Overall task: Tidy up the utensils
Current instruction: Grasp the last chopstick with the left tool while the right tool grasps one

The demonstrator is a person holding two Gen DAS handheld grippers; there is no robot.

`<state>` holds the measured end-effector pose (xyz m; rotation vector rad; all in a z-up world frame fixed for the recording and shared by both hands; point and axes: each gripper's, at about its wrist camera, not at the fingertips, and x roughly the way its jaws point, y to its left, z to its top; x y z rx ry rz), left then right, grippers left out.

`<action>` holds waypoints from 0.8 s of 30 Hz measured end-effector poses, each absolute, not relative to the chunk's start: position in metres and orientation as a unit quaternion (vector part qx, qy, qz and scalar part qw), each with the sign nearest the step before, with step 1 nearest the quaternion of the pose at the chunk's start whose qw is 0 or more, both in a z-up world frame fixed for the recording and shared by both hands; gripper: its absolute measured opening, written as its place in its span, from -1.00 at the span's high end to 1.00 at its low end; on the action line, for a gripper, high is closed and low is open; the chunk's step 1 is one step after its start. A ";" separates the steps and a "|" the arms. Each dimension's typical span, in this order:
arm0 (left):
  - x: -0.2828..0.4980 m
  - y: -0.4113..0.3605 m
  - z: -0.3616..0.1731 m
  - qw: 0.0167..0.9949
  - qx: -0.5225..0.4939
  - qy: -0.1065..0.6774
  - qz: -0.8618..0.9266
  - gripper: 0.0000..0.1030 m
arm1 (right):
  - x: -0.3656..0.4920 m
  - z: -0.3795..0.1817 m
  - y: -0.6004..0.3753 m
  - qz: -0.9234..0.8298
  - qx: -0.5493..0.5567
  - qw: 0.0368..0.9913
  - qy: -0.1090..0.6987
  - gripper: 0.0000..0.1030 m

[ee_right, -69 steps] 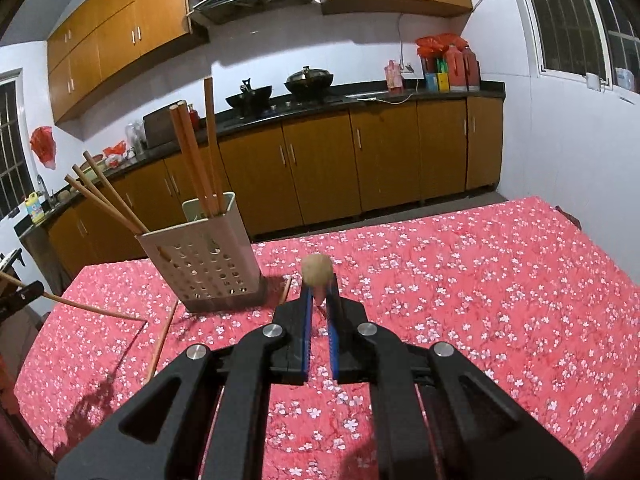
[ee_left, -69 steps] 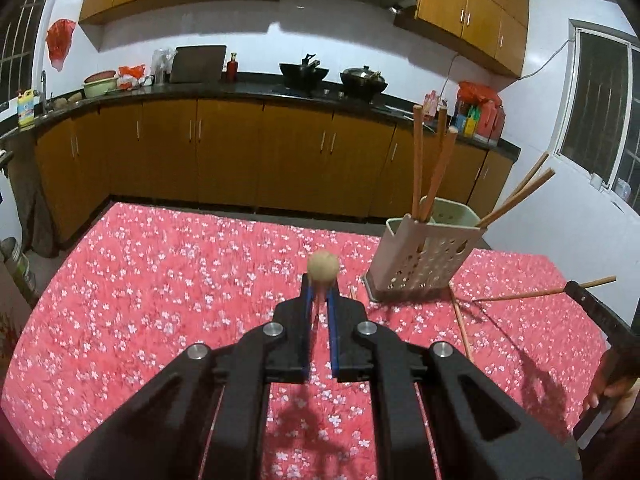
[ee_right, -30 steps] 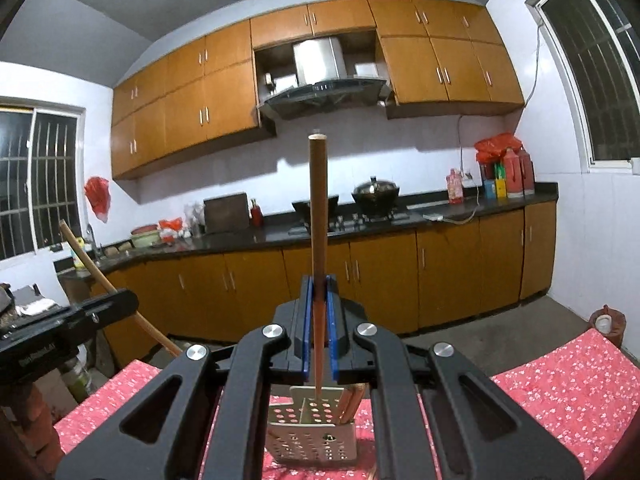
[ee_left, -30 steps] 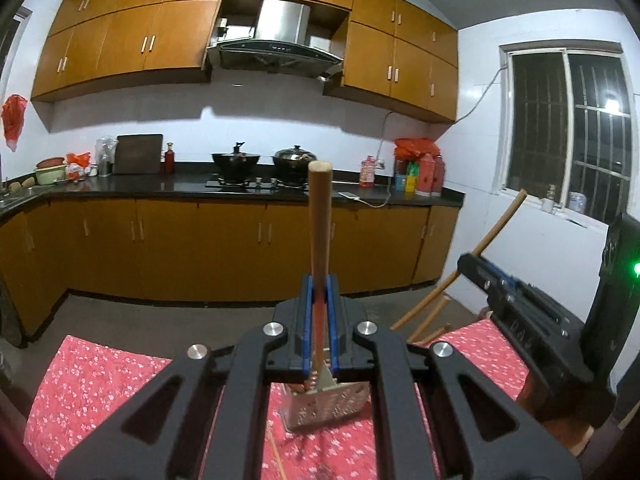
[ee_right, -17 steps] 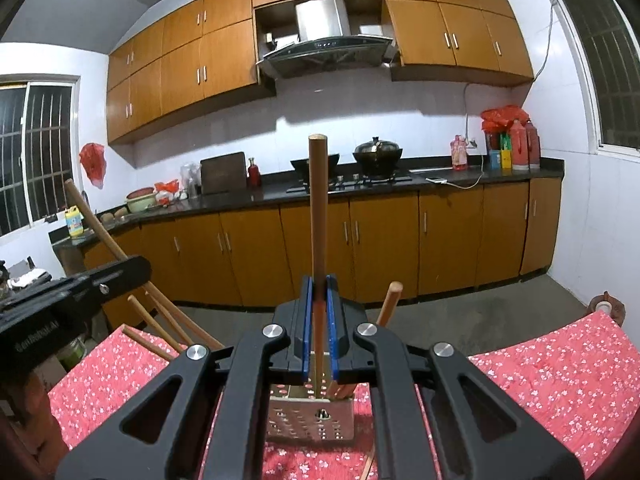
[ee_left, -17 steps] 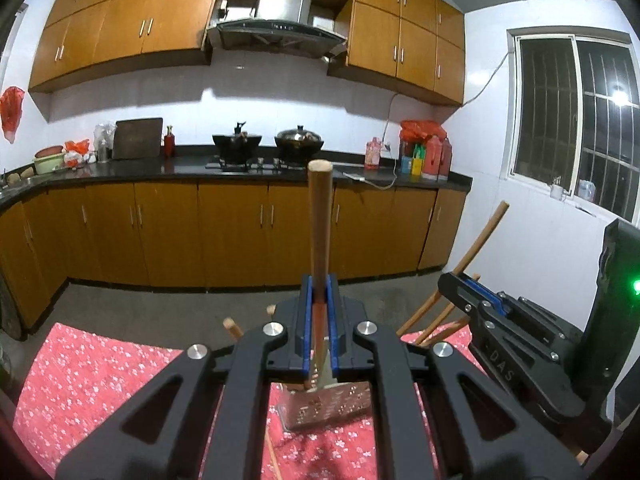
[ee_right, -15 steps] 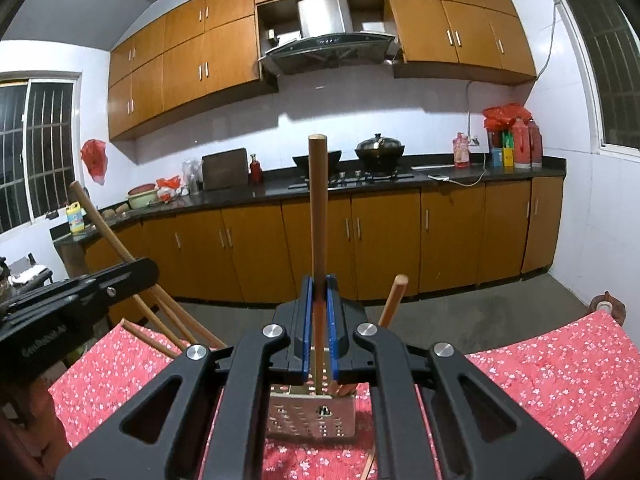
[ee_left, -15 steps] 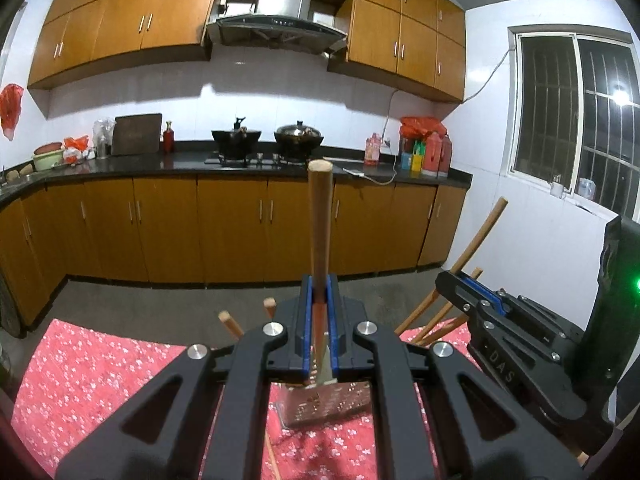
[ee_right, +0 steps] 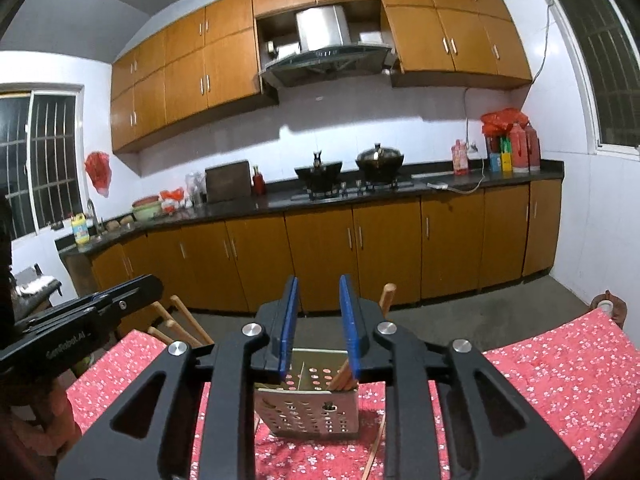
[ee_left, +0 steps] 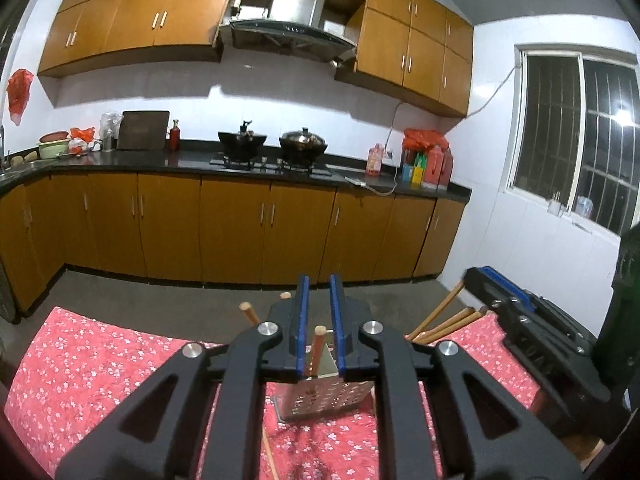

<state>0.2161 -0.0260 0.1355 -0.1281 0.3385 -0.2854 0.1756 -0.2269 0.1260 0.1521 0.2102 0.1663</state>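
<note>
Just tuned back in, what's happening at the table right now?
A person is sorting chopsticks into the perforated holder on the red flowered tablecloth. Both grippers sit just above it, and their jaws have just been opening. The left gripper has a chopstick standing loose between its jaws, already down in the holder. The right gripper has nothing between its jaws. At least one loose chopstick lies on the cloth.
</note>
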 end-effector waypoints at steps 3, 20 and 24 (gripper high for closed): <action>0.194 -0.012 0.137 0.975 -0.073 0.158 -0.136 0.65 | 0.155 0.125 -0.242 0.070 0.082 0.989 0.098 0.48; 0.164 0.027 -0.023 0.928 -0.090 0.357 -0.061 0.55 | 0.163 -0.069 -0.241 0.056 0.107 0.913 0.390 0.47; 0.161 0.020 -0.041 0.920 -0.089 0.376 -0.066 0.55 | 0.169 -0.092 -0.220 0.060 0.083 0.905 0.413 0.47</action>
